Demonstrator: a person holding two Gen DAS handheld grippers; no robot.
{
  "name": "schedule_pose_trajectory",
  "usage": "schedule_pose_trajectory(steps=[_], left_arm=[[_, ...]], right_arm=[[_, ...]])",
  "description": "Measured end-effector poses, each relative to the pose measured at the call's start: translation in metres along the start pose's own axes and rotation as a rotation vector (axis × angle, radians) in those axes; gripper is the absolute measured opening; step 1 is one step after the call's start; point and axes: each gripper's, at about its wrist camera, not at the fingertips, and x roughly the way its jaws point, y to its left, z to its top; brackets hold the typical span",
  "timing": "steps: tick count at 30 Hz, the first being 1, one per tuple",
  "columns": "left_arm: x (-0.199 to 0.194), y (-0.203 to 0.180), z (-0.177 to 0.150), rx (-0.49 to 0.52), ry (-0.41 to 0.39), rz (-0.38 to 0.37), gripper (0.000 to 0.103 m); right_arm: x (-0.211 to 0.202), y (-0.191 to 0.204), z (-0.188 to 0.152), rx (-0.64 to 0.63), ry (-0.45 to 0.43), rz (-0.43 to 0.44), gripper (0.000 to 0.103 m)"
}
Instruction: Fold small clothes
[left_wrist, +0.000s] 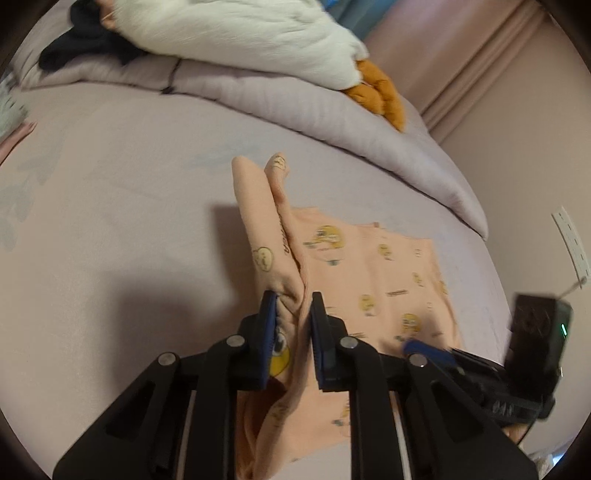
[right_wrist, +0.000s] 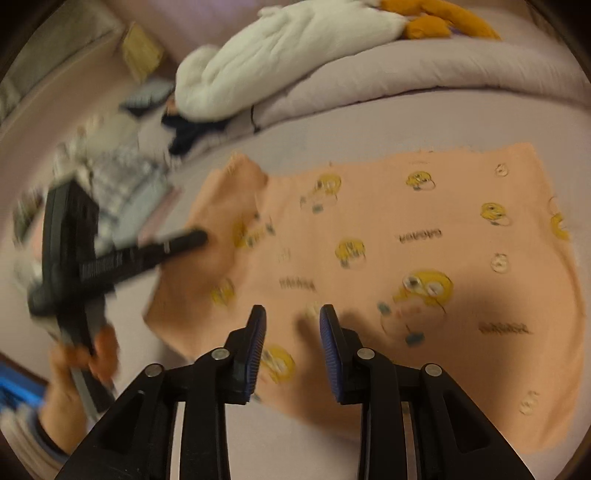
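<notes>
A white plush toy (left_wrist: 236, 33) with orange feet and a dark garment (left_wrist: 81, 48) lie on the folded duvet (left_wrist: 303, 107), well apart. Left gripper (left_wrist: 293, 306) pinches a raised fold of the peach printed garment (right_wrist: 406, 236), which lies on the lilac bedsheet (left_wrist: 110, 206). Right gripper (right_wrist: 291, 321) hovers unclenched above it.

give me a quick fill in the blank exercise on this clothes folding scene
1. The left gripper is shut on a bunched fold of the peach garment, lifting it off the ____.
2. The right gripper has nothing between its pads, so it is ____.
3. The garment's repeated cartoon print is mainly ____ in colour.
4. On the folded quilt behind lies a white plush toy with ____ feet.

Missing words: bed; open; yellow; orange
</notes>
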Motion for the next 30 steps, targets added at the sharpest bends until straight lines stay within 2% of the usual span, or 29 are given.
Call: schedule_pose_trajectory(steps=[5, 7, 9, 12, 20, 22, 24, 30], left_arm=[[0.021, -0.023, -0.004, 0.035, 0.042, -0.034, 0.017], [0.029, -0.031, -0.009, 0.050, 0.065, -0.054, 0.009], [0.037, -0.036, -0.014, 0.065, 0.086, -0.053, 0.009], [0.050, -0.037, -0.022, 0.066, 0.133, -0.073, 0.009], [0.047, -0.032, -0.024, 0.039, 0.143, -0.134, 0.009], [0.043, -0.031, -0.024, 0.042, 0.144, -0.142, 0.009], [0.037, -0.029, -0.025, 0.039, 0.141, -0.148, 0.010], [0.005, -0.026, -0.021, 0.018, 0.095, -0.188, 0.013]], right_arm=[[0.023, -0.029, 0.020, 0.283, -0.032, 0.213, 0.048], [0.039, -0.037, 0.021, 0.377, -0.009, 0.292, 0.052], [0.056, -0.040, 0.022, 0.440, 0.016, 0.308, 0.052], [0.074, -0.035, 0.024, 0.450, 0.052, 0.286, 0.052], [0.089, -0.015, 0.039, 0.341, 0.111, 0.264, 0.052], [0.092, -0.013, 0.039, 0.308, 0.122, 0.233, 0.041], [0.093, -0.014, 0.039, 0.283, 0.127, 0.206, 0.017], [0.078, -0.012, 0.040, 0.250, 0.061, 0.202, 0.013]])
